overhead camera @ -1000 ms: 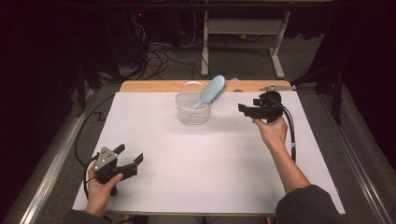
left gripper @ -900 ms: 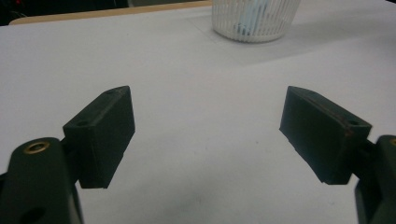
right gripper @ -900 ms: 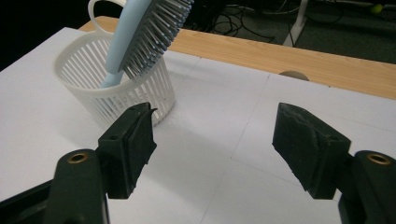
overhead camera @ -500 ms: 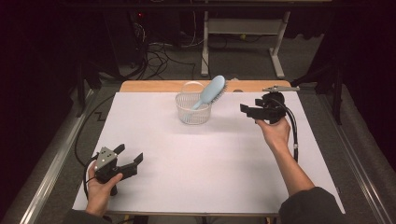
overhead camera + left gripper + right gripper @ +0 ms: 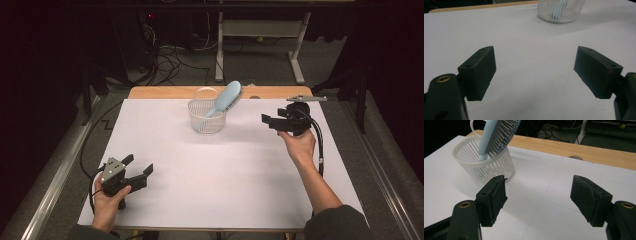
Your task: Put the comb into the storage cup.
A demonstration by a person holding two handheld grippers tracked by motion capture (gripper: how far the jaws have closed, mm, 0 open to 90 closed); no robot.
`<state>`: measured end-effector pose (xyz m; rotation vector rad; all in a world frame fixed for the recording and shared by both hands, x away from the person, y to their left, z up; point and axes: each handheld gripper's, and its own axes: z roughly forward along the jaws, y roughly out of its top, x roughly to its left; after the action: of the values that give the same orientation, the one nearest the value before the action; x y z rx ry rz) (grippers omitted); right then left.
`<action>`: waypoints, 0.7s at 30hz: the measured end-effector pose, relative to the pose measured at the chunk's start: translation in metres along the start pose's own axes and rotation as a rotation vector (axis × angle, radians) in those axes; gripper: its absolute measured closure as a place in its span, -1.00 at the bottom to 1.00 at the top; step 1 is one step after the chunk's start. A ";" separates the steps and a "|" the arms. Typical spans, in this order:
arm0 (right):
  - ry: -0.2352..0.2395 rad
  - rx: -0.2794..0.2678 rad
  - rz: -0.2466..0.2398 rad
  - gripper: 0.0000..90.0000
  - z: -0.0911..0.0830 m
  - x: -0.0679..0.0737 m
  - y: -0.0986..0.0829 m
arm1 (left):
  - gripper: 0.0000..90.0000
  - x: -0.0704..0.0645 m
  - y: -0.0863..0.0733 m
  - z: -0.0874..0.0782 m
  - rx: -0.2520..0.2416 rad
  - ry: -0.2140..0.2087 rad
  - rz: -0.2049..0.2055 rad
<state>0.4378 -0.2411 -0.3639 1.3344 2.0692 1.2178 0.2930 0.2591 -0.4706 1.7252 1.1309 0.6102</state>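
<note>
White-covered table (image 5: pixel 225 170): pale blue plastic hairbrush (image 5: pixel 226 98) stands handle-down, leaning in white slatted plastic basket (image 5: pixel 206 121) far centre; right gripper (image 5: pixel 270 121), jaws spread and empty, sits just right—approach level, clamp brush head; left gripper (image 5: pixel 137 170) released, near left.

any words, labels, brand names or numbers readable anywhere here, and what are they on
None: no readable text in any view.
Hairbrush: plain light blue, no brand mark visible.
Basket: plain white slats, no label.
Left tongs and right tongs: black pads and brass screw heads, no markings.
White table cover: faint pencil-like lines, no writing.
</note>
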 end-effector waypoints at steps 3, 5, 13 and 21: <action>-0.007 0.001 -0.002 -0.34 -0.002 0.000 0.000 | -0.58 0.000 0.000 0.000 -0.001 0.001 0.000; -0.012 0.001 -0.007 -0.34 -0.004 -0.001 -0.001 | -0.58 0.000 0.000 0.000 -0.001 0.001 0.000; -0.012 -0.008 0.001 -0.34 -0.008 -0.005 -0.005 | -0.58 0.000 0.000 0.000 -0.001 0.000 0.000; -0.009 -0.018 0.005 -0.36 -0.012 -0.008 -0.009 | -0.58 0.000 0.000 0.000 -0.001 0.001 0.001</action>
<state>0.4281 -0.2552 -0.3660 1.3356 2.0449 1.2275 0.2928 0.2591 -0.4704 1.7249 1.1301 0.6121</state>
